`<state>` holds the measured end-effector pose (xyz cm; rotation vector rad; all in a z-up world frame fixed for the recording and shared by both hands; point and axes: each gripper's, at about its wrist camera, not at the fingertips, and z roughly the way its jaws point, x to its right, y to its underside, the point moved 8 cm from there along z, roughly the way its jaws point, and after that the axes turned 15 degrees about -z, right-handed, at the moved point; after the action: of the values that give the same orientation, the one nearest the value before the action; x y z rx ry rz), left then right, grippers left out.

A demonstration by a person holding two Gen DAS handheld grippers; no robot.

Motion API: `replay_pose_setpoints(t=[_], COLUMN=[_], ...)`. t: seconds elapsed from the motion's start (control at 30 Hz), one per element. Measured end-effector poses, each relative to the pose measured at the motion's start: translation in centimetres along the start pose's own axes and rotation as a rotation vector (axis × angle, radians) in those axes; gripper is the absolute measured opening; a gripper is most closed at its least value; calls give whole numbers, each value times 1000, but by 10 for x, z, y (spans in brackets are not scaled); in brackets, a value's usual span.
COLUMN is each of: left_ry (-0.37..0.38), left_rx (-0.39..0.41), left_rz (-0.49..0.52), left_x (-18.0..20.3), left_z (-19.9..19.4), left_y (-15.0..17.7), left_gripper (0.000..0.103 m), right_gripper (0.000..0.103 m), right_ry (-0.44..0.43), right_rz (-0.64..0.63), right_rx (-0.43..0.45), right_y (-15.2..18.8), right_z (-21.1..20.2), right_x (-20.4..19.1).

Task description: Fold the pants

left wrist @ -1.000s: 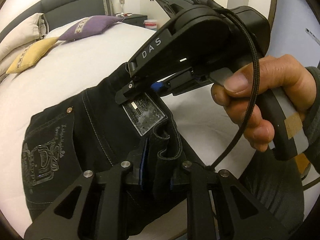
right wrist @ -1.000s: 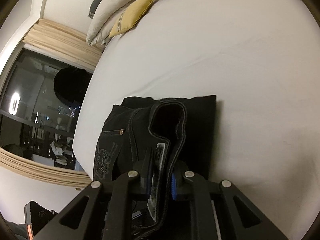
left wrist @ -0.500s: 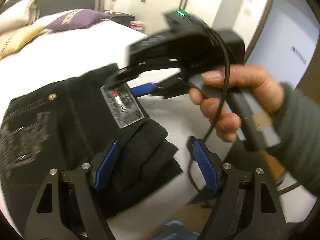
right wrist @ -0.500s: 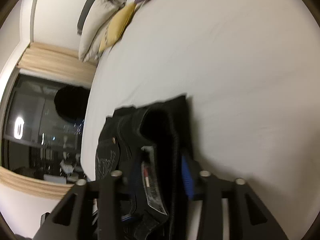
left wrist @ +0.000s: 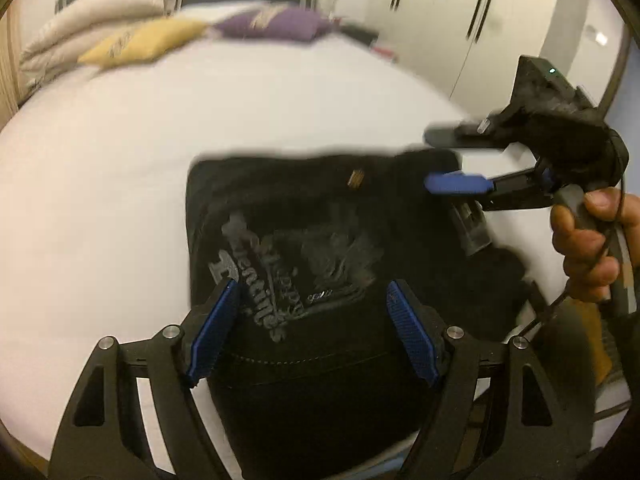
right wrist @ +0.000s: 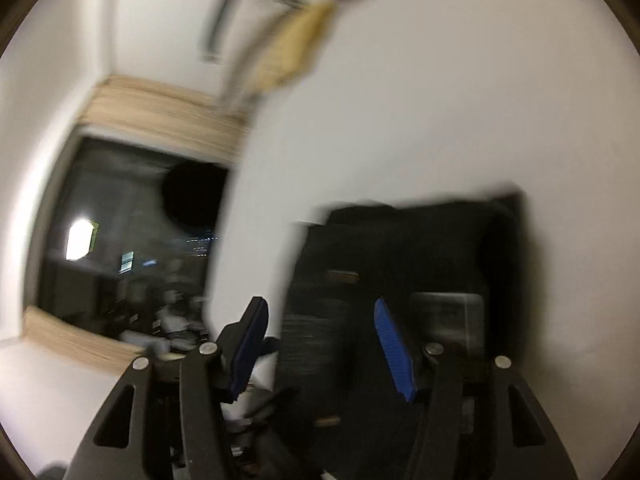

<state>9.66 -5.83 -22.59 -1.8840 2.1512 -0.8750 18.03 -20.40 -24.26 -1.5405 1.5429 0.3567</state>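
While both views are smeared by blur, the black pants (left wrist: 320, 248) can be made out lying folded into a compact block on the white bed (left wrist: 120, 168), a grey printed design on the pocket facing up and a small brass rivet near the far edge; the left gripper (left wrist: 312, 328) hangs over the near part of the block with its blue pads spread wide, nothing pinched between them; the right gripper (left wrist: 456, 160), gripped by a hand (left wrist: 584, 248) at the right of the left wrist view, sits at the block's far right corner, its jaws parted and clear of the cloth; its own camera shows the blue fingertips (right wrist: 394, 356) apart above the dark fabric; a yellow cushion (left wrist: 148, 42) and a purple cushion (left wrist: 276, 26) lie by the pale pillows (left wrist: 100, 12) at the head of the bed, well apart from the pants.
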Motion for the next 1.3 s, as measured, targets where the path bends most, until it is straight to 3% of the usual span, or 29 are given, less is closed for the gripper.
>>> replay_pose_setpoints(t=[0.03,0.1,0.13,0.2,0.27,0.3,0.4,0.5,0.6,0.63,0.67,0.7,0.73,0.8,0.87,0.9,0.93,0.97,1.0,1.1,1.2,1.3], left_ry=[-19,-57,-64,-70,-76,-79,-86,-82,-82,-81,-79,-84,-83,-74,-67,-67,-69,-77,-82,-86,-112,-137], left_rx=[-15,-34,-30,-35,-44,-44,-43,-43,-41,-40,-43,-44,-41,-39,-36,-33,-31,-31,-21,11,36,6], left_rz=[4,16,17,8,2,2,2,-2,-4,-3,-2,6,9,3,-4,-8,-11,-15,-19,-30,-74,-157], left_x=[-11,-14,-15,-17,-19,-16,-14,-9,-8,-7,-6,-6,-7,-3,-3,-3,-4,-7,-10,-21,-48,-81], left_z=[6,21,24,32,38,37,44,41,40,35,35,36,36,29,19,16,13,9,4,-15,-25,-23], left_y=[-2,2,2,-1,-4,-2,-7,-6,-7,-3,-3,-3,-3,0,3,3,3,1,-1,-8,-18,-22], left_gripper=[75,76,76,80,84,84,85,85,85,85,85,85,85,85,85,85,85,85,85,85,85,85], right_gripper=[34,9,6,8,19,32,39,44,47,45,35,17,4,2,6,18,49,58,60,63,74,75], right_ry=[9,-32,-19,-7,40,35,-55,-124,-124,-79,-64,-79,-77,-74,-6,22,50,98,132,98,95,119], right_rz=[35,116,145,156,130,112,19,-27,-20,9,37,64,83,118,84,76,81,90,89,64,39,25], right_rx=[1,61,87,116,130,148,187,150,68,24,14,43,56,80,103,120,137,156,177,192,153,94], right_y=[4,7,8,9,6,3,0,22,57,72,82,88,91,93,90,87,87,84,83,75,69,60], right_z=[3,-3,-11,-27,-41,-50,-64,-54,-31,-20,-15,-17,-22,-34,-52,-63,-74,-84,-94,-102,-88,-67], right_x=[14,40,51,57,49,40,-10,-45,-39,-24,-12,1,9,19,21,23,23,27,30,20,15,18])
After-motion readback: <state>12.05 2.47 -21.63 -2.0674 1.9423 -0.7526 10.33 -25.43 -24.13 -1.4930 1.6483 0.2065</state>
